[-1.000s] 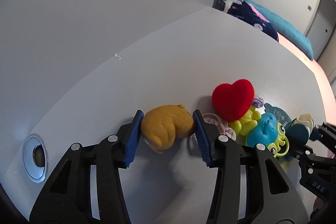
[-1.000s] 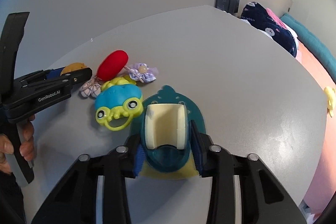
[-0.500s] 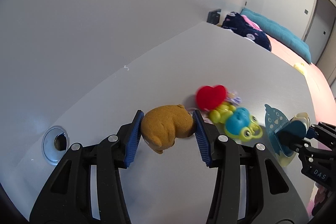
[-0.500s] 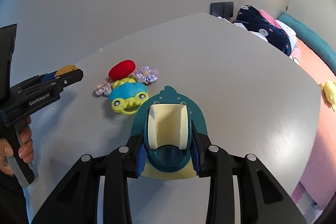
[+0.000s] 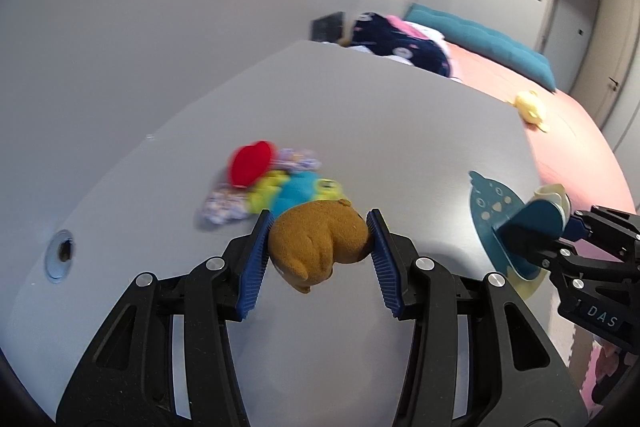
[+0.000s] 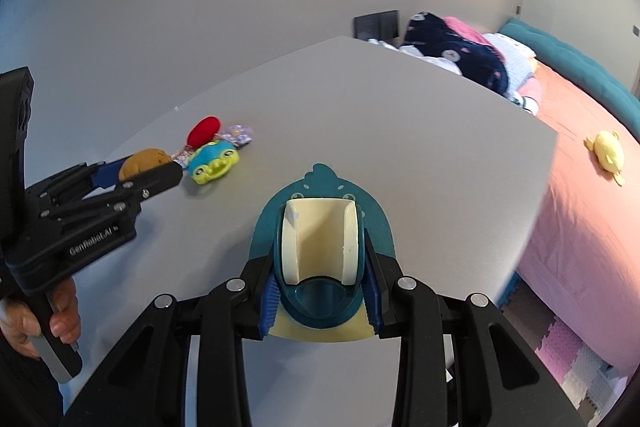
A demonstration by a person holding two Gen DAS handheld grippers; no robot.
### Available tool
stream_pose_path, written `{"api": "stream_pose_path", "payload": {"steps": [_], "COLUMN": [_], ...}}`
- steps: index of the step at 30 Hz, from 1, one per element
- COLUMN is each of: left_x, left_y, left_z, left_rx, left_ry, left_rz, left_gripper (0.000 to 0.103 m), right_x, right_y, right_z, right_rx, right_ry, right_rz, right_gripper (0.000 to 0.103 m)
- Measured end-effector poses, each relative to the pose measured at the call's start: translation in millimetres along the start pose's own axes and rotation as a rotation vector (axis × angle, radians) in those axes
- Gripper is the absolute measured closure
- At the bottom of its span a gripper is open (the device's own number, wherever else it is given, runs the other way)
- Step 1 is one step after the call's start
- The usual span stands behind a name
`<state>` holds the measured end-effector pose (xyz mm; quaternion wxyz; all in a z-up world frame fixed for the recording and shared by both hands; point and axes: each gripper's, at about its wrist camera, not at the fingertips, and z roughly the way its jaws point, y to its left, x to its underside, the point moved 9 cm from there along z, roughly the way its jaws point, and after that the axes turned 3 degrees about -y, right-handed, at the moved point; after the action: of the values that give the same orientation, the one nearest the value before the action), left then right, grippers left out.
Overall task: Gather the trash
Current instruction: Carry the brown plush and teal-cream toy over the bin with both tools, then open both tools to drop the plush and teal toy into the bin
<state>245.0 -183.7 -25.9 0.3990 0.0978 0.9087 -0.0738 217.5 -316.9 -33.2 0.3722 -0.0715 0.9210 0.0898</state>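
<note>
Left fingers: the left gripper (image 5: 318,259) is clenched on the brown plush toy (image 5: 318,247), its blue pads pressing both flanks; the toy hangs between them, off the desk (image 5: 400,131).
Right fingers: the right gripper (image 6: 320,291) is clamped on the teal wall holder (image 6: 320,247) across its cup, cream insert facing up, flat back plate pointing away from the fingers.
Hand: a hand (image 6: 60,319) grips the left tool's handle, seen in the right wrist view.
Key relation: the leftover pile lies ahead of the left fingers and off to the left of the right ones, so the left hand is nearer; its long axis runs slantwise, away and to the left.
Pile, near to far: blue and yellow frog toy (image 6: 212,163), red heart plush (image 5: 252,163), lilac fabric flowers (image 5: 298,159); blurred in the left view.
Beyond the desk: bed (image 6: 580,187) with a yellow plush (image 6: 608,155).
Judgement: both hands are full; each needs to drop its load before reaching the pile.
</note>
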Motion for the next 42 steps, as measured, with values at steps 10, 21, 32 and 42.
{"api": "stream_pose_path", "payload": {"steps": [10, 21, 32, 42], "left_x": [0.8, 8.7, 27.3, 43.4], "left_y": [-102.6, -208.2, -288.9, -341.0], "left_z": [6.1, 13.2, 13.0, 13.8], "left_rx": [0.104, 0.221, 0.320, 0.400], "left_ry": [0.007, 0.026, 0.052, 0.083], "left_rz": [0.109, 0.225, 0.343, 0.416], "left_gripper": [0.056, 0.056, 0.056, 0.056], "right_x": [29.5, 70.4, 103.3, 125.5], "right_y": [-71.3, -154.7, -215.4, -252.3], "right_z": [-40.4, -84.6, -116.7, -137.7], "right_rx": [0.070, 0.166, 0.249, 0.299], "right_ry": [-0.025, -0.039, -0.045, -0.040], "right_rz": [0.082, 0.186, 0.272, 0.335], "right_gripper": [0.067, 0.067, 0.067, 0.067]}}
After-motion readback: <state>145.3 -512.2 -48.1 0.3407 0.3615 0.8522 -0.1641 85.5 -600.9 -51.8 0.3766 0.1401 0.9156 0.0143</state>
